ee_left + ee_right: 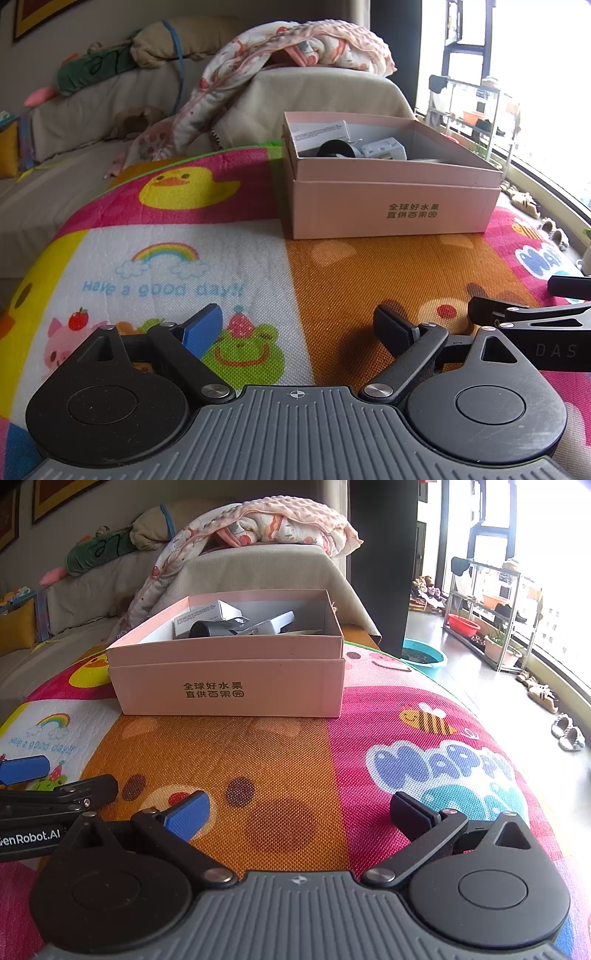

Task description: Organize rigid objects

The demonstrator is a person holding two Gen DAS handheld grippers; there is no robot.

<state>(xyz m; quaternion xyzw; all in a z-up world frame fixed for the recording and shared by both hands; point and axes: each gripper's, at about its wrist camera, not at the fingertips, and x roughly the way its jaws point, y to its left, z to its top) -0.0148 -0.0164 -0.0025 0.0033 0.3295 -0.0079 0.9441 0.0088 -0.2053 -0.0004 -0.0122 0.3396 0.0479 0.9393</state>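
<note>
Several rigid items already sit inside the pink cardboard box [391, 205] at the far side of the cartoon play mat [332, 280]: a dark cylindrical piece [210, 629], a white flat device [275, 624] leaning toward the box's right wall, and a small white carton [207, 613] behind them. By their look these are stiff plastic and card, light enough for one gripper, with smooth faces that could slip; the cylinder seems best pinched across its body, the white device along its long edges, and the carton gently, since thin card may dent. The left gripper [297, 328] rests low over the mat with its jaws spread wide and nothing between them, and the right gripper [299, 812] is likewise released and empty, just beside it on the right. From both, the box lies ahead and well apart, right of centre for the left gripper, left of centre for the right. No loose item shows on the near mat.
</note>
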